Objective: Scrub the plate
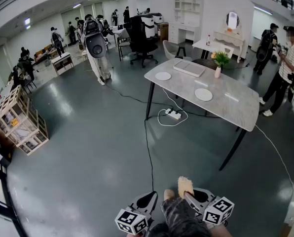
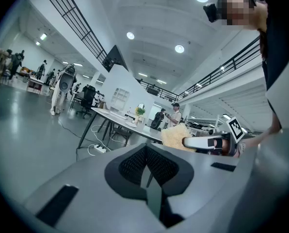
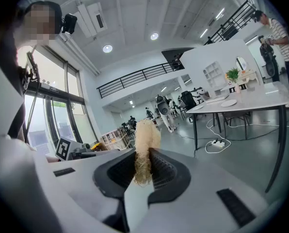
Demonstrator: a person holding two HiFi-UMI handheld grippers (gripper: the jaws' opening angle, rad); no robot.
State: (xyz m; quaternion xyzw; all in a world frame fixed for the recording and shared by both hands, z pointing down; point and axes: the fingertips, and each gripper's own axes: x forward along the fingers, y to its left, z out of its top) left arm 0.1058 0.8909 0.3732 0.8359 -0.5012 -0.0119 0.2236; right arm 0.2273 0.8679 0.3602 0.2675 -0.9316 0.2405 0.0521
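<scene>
Two white plates (image 1: 163,76) (image 1: 203,94) lie on a marble table (image 1: 236,112) well ahead of me across the floor. My two grippers are close to my body at the bottom of the head view, far from the table. The right gripper (image 1: 187,194) (image 3: 143,166) is shut on a tan fibrous scrubber (image 1: 185,185) (image 3: 145,142) that sticks out past its jaws. The left gripper (image 1: 148,199) (image 2: 147,171) is shut with nothing between its jaws. In the left gripper view the scrubber (image 2: 175,136) shows to its right. A plate (image 3: 228,103) shows on the table in the right gripper view.
On the table also stand a flat grey tray (image 1: 189,68) and a vase of flowers (image 1: 218,64). A power strip with cables (image 1: 174,114) lies on the floor under it. A white robot (image 1: 95,46), an office chair (image 1: 139,39), wooden crates (image 1: 18,122) and several people stand around.
</scene>
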